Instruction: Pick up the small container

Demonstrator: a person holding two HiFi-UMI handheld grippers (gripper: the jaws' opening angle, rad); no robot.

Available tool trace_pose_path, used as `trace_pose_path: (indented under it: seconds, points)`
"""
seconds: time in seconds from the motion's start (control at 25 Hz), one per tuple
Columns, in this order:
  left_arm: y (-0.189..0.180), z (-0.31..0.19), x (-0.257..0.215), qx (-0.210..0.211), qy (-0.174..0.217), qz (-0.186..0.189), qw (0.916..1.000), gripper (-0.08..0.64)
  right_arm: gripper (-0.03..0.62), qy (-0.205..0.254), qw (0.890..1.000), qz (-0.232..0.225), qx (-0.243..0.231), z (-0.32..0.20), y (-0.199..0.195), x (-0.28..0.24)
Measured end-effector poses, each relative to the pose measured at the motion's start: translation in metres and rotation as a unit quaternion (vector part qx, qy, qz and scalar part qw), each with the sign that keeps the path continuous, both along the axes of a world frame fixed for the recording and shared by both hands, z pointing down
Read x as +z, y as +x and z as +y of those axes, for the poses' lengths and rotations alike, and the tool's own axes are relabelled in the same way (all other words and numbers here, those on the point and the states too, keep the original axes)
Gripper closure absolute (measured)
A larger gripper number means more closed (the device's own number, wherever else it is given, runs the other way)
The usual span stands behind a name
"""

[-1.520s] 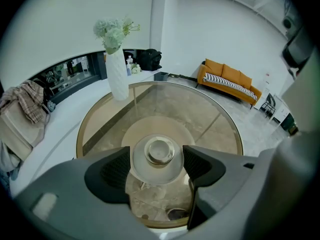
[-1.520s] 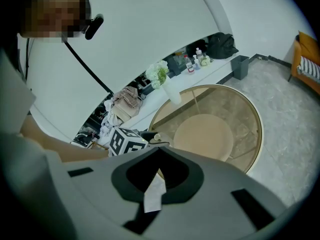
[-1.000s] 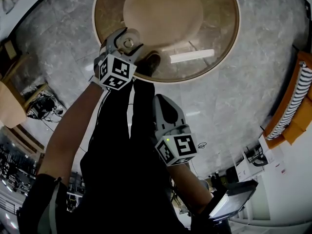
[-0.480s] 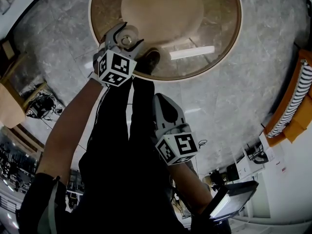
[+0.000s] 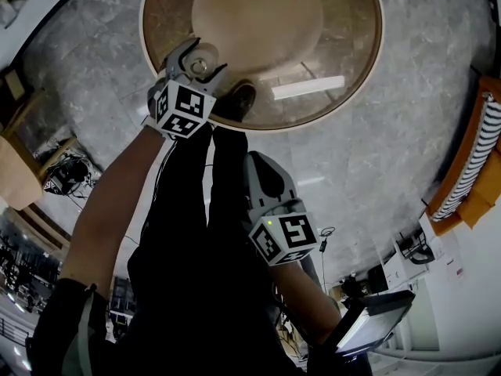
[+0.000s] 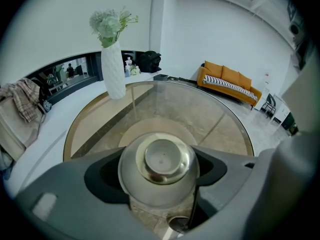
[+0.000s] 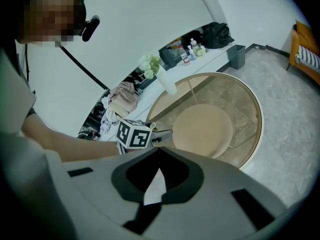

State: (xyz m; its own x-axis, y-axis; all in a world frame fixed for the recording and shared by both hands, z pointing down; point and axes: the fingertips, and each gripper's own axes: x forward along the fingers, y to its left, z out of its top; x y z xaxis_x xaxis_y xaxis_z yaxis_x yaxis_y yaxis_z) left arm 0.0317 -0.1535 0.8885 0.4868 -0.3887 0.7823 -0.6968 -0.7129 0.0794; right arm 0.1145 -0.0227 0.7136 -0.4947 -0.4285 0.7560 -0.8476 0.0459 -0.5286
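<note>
The small container (image 6: 159,170), a clear jar with a round silver lid, sits between the jaws of my left gripper (image 6: 161,184), which is shut on it. In the head view the left gripper (image 5: 196,59) holds the container (image 5: 202,64) over the near left rim of the round glass table (image 5: 344,53). My right gripper (image 5: 253,158) hangs lower, close to the person's dark trousers, off the table. In the right gripper view its jaws meet at the tips (image 7: 159,149), shut, with nothing between them.
A white vase of pale flowers (image 6: 113,69) stands at the table's far edge. An orange sofa (image 6: 227,79) is beyond the table. A dark shoe (image 5: 239,99) shows under the glass. Clothes (image 6: 20,109) lie on a white counter to the left.
My left gripper with the container has drifted slightly left and farther over the table rim. The right gripper has stayed where it was.
</note>
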Motion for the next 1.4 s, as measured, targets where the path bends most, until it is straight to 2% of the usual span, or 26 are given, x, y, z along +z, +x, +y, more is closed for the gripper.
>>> trace_pose_path:
  seconds: [0.24,0.48,0.68,0.88,1.12,1.4]
  points:
    - [-0.006,0.002,-0.006,-0.03,-0.028,0.012,0.9991,0.221,0.586,0.005,1.0,0.002,0.005,0.002,0.012,-0.007]
    - [-0.009,0.013,-0.022,-0.022,-0.032,0.008,0.9992,0.221,0.586,0.022,1.0,-0.001,0.006,-0.005,0.012,-0.018]
    - [-0.006,0.02,-0.054,0.009,-0.018,0.008,0.9998,0.221,0.586,0.055,0.998,0.008,0.005,-0.014,0.006,-0.043]
    - [-0.007,0.021,-0.101,-0.012,-0.011,0.028,0.9995,0.221,0.586,0.081,0.997,0.007,0.004,-0.021,0.006,-0.073]
    - [-0.016,0.028,-0.169,-0.032,0.005,0.035,0.9989,0.221,0.586,0.124,0.992,0.002,0.0,-0.036,-0.001,-0.119]
    - [-0.024,0.039,-0.256,-0.061,0.013,0.071,0.9955,0.221,0.586,0.165,0.986,-0.001,-0.003,-0.045,-0.009,-0.171]
